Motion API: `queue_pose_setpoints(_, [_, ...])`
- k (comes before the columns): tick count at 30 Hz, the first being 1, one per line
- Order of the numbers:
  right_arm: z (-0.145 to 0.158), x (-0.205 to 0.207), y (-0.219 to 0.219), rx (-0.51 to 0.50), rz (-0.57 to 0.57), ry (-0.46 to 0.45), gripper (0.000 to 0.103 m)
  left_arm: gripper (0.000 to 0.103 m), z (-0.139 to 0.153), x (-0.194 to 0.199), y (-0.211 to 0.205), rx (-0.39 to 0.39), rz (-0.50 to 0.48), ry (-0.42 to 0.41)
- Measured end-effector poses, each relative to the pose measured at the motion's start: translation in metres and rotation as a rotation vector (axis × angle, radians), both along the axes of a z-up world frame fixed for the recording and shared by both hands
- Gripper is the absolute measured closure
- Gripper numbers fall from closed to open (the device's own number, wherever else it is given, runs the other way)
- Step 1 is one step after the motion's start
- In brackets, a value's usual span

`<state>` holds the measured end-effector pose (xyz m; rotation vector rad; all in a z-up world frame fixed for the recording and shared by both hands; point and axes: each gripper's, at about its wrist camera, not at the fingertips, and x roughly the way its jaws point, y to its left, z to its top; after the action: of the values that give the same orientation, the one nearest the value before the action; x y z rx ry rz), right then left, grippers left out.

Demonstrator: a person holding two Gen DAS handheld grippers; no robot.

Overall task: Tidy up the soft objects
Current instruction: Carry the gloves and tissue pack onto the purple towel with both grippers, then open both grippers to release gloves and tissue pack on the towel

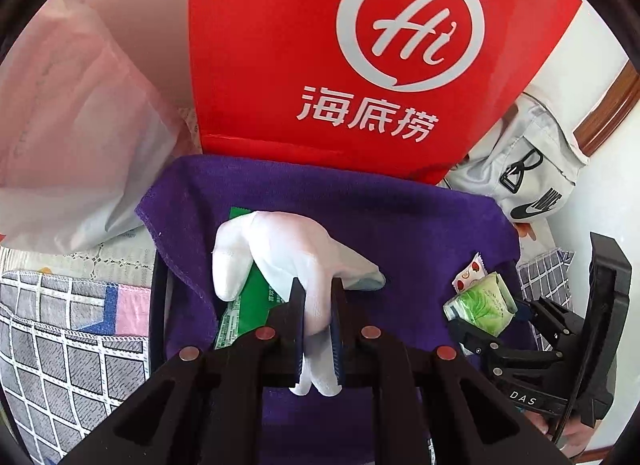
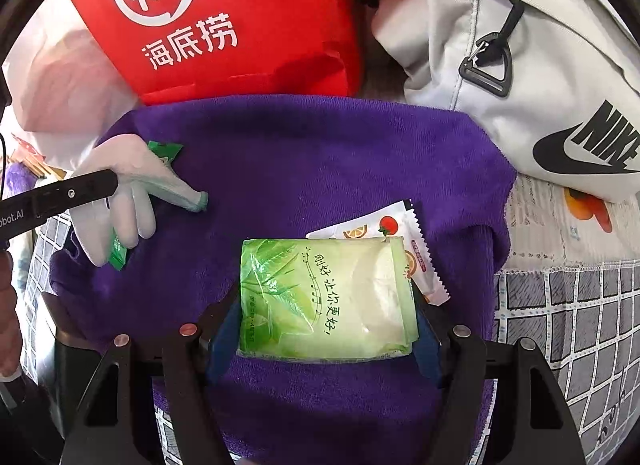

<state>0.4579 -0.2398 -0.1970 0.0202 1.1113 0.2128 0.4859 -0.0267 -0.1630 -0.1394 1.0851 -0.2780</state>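
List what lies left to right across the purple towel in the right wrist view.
White glove held by the left gripper → green tissue pack in the right gripper → fruit-print sachet.

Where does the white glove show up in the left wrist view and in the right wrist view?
Left wrist: the white glove is at centre, pinched between the left gripper fingers, over a green packet.
Right wrist: the glove is at the left edge, mid-height, under the left gripper's dark finger.
Shared landmark: the red bag standing behind the purple towel.
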Motion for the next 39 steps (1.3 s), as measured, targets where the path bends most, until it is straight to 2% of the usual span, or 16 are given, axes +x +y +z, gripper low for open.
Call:
queue_pose_setpoints(3, [-0.003,0.004,0.002,0.002,0.0,0.012,0.029,0.092,-0.001,0.0,-0.001,0.0,-0.001,0.001])
queue_pose_setpoints(8, [-0.005,0.01,0.005,0.019,-0.008,0.026,0.021,0.088,0.0,0.0,-0.001,-0.008,-0.01,0.007])
queue_pose_setpoints(11, [-0.001,0.009,0.001,0.05,-0.024,0.015,0.02,0.075,-0.001,0.0,-0.002,-0.021,-0.022,0.016])
queue_pose_setpoints(13, [0.005,0.007,-0.002,0.066,-0.037,-0.011,0.02,0.059,0.001,0.0,-0.001,-0.04,-0.026,0.018])
queue_pose_setpoints(18, [0.028,-0.001,0.001,0.053,-0.032,-0.079,0.019,0.042,0.019,-0.009,0.0,-0.038,-0.036,-0.039])
queue_pose_setpoints(21, [0.043,-0.009,0.009,0.032,-0.01,-0.142,0.019,0.039,0.029,-0.013,0.001,-0.046,-0.031,-0.064])
queue_pose_setpoints(24, [0.056,-0.02,0.015,0.051,0.011,-0.194,0.019,0.039,0.037,-0.016,0.002,-0.047,-0.024,-0.07])
queue_pose_setpoints(28, [0.079,-0.041,0.026,0.086,0.04,-0.244,0.019,0.039,0.05,-0.024,0.006,-0.04,-0.017,-0.097])
queue_pose_setpoints(31, [0.092,-0.065,0.029,0.115,0.092,-0.241,0.019,0.039,0.065,-0.035,0.012,-0.037,0.003,-0.143])
queue_pose_setpoints(33, [0.092,-0.088,0.036,0.074,0.113,-0.243,0.023,0.039,0.076,-0.043,0.015,-0.032,0.022,-0.166])
queue_pose_setpoints(35, [0.088,-0.113,0.041,0.034,0.142,-0.225,0.044,0.039,0.085,-0.051,0.015,-0.028,0.027,-0.185])
queue_pose_setpoints(37, [0.079,-0.131,0.043,0.031,0.145,-0.201,0.054,0.039,0.095,-0.061,0.015,-0.029,0.024,-0.212])
queue_pose_setpoints(39, [0.07,-0.151,0.041,0.057,0.147,-0.172,0.06,0.039,0.101,-0.075,0.014,-0.029,0.023,-0.233])
